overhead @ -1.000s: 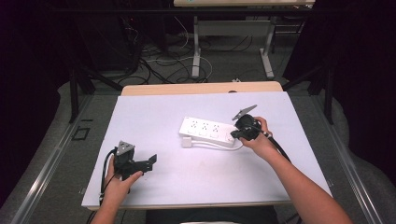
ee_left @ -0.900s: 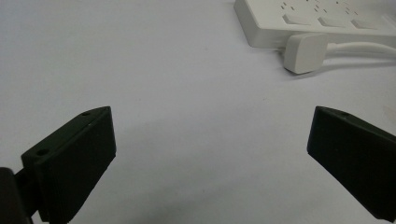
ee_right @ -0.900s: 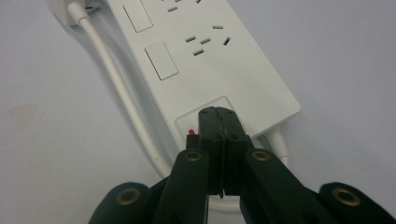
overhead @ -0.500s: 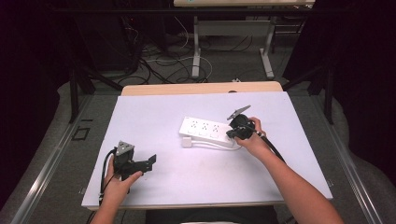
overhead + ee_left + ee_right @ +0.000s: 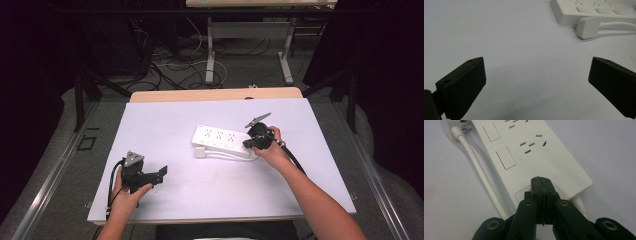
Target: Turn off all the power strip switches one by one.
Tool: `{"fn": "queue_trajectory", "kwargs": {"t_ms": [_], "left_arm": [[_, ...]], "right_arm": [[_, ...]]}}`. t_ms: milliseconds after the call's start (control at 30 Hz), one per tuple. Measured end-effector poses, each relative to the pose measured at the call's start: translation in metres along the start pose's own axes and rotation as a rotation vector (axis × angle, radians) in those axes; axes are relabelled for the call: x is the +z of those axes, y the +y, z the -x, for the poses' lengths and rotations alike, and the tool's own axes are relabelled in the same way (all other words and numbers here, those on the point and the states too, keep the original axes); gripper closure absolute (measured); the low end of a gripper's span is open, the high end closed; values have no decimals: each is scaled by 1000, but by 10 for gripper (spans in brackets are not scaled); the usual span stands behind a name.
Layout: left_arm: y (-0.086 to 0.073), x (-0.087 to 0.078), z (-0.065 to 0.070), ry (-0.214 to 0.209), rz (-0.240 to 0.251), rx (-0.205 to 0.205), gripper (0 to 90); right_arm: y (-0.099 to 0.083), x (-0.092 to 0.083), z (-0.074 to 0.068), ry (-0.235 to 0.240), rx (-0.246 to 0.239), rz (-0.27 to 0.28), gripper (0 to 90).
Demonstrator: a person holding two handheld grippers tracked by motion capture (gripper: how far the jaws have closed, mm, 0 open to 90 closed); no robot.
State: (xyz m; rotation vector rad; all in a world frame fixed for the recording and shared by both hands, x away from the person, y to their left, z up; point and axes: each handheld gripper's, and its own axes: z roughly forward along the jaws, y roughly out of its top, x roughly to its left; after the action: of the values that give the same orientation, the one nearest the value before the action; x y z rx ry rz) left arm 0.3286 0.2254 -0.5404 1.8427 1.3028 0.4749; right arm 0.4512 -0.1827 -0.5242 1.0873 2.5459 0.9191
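A white power strip [image 5: 220,140] lies flat near the middle of the white table [image 5: 160,125], its white cord [image 5: 477,167] running along its near side to a white plug [image 5: 201,151]. My right gripper [image 5: 248,143] is shut with nothing between its jaws. Its closed tips [image 5: 540,181] rest at the right end of the power strip [image 5: 534,152], just past a rocker switch [image 5: 505,157]. At the table's front left, my left gripper [image 5: 161,173] stands open above bare table, well short of the power strip [image 5: 594,10] and the plug [image 5: 587,27].
A wooden edge [image 5: 215,94] borders the table's far side. Behind it are metal desk legs [image 5: 210,50] and loose cables on the floor [image 5: 170,65]. The right gripper's black cable [image 5: 292,157] trails along the forearm.
The right gripper has shifted a little leftward onto the strip's right end. The left gripper has held still.
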Motion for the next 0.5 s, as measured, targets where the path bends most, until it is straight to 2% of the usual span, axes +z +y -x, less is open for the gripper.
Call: {"fn": "queue_trajectory", "kwargs": {"t_ms": [33,67,133,167,200,267,300,433,500], "left_arm": [[0,0,0,0,-4,5,11],[0,0,0,-2,1,-2,11],[0,0,1,-3,-1,1,11],[0,0,1,-3,0,0,11],[0,0,1,-3,0,0,11],[0,0,1,-3,1,-1,11],[0,0,1,-3,2,-3,11],[0,0,0,0,2,-3,11],[0,0,0,0,4,-4,11]], "right_arm": [[0,0,-1,-7,11,2,900],[0,0,1,-3,-1,-5,900],[-1,-1,-1,-11,24,-4,900],[-1,-1,-1,-13,24,-6,900],[-1,0,-1,-2,2,10,900],[0,-1,-3,-19,13,-8,900],[-1,-1,-2,-10,18,11,900],[0,-3,-1,10,32,4,900],[0,-3,-1,6,18,8,900]]}}
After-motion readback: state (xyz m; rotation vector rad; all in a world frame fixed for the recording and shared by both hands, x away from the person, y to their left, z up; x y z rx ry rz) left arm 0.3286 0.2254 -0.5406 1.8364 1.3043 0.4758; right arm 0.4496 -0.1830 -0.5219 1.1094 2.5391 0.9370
